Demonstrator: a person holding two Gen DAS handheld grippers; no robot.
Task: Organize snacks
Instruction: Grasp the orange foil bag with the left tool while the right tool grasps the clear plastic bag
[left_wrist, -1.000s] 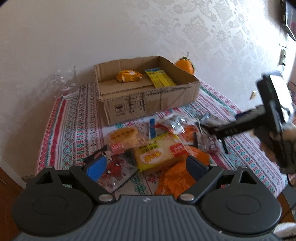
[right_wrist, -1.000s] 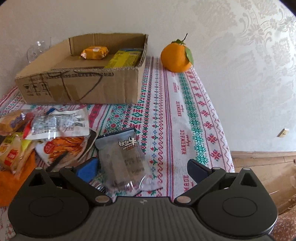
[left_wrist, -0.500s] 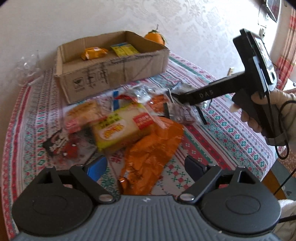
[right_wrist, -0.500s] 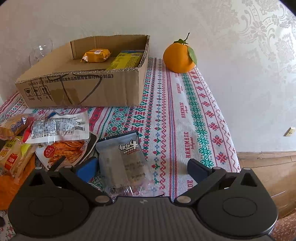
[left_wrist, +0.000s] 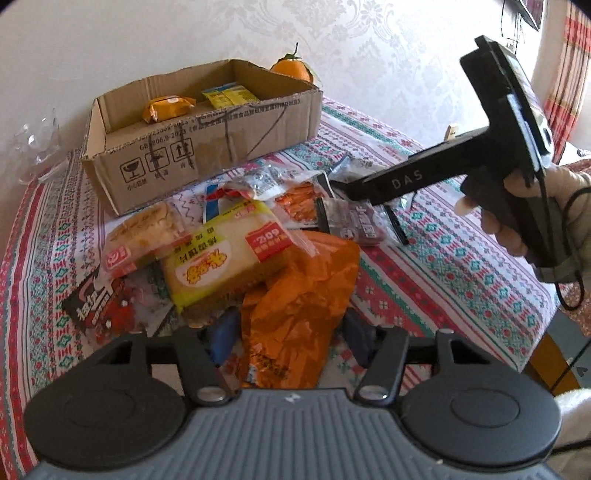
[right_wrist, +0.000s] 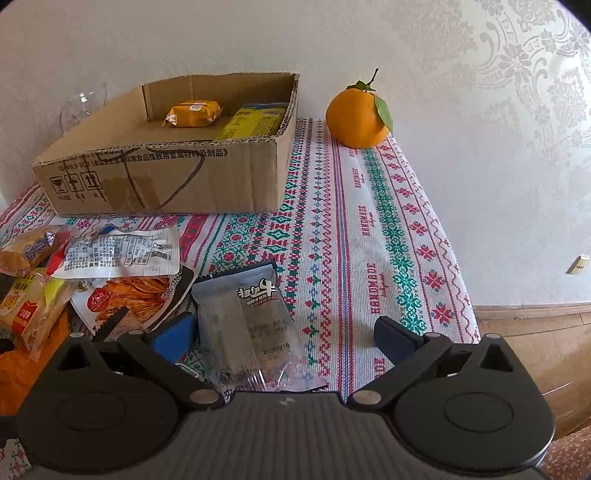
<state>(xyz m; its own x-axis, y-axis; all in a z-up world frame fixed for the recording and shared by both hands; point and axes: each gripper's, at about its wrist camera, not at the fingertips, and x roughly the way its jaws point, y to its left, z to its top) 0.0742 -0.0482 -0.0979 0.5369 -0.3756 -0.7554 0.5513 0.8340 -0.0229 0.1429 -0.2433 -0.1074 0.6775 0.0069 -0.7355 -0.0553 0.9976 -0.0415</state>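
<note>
A pile of snack packets lies on the patterned tablecloth (left_wrist: 443, 266) in front of a cardboard box (left_wrist: 207, 147). My left gripper (left_wrist: 288, 339) is low over the pile. Its jaws are closing, and both pads touch the sides of a crumpled orange packet (left_wrist: 299, 295). A yellow cake packet (left_wrist: 221, 262) lies just beyond it. My right gripper (right_wrist: 284, 336) stands open above a grey clear packet (right_wrist: 251, 317), with its pads clear of it. The box holds a small orange-wrapped snack (right_wrist: 192, 112) and a yellow packet (right_wrist: 255, 120).
An orange fruit with a leaf (right_wrist: 356, 118) stands by the wall, right of the box. A glass (left_wrist: 33, 147) stands left of the box. A gloved hand (left_wrist: 517, 221) holds the right gripper's handle. The table's edge runs along the right (right_wrist: 469, 295).
My left gripper has come down and forward over the pile, and its jaws have narrowed from wide onto the orange packet. The right gripper has kept still.
</note>
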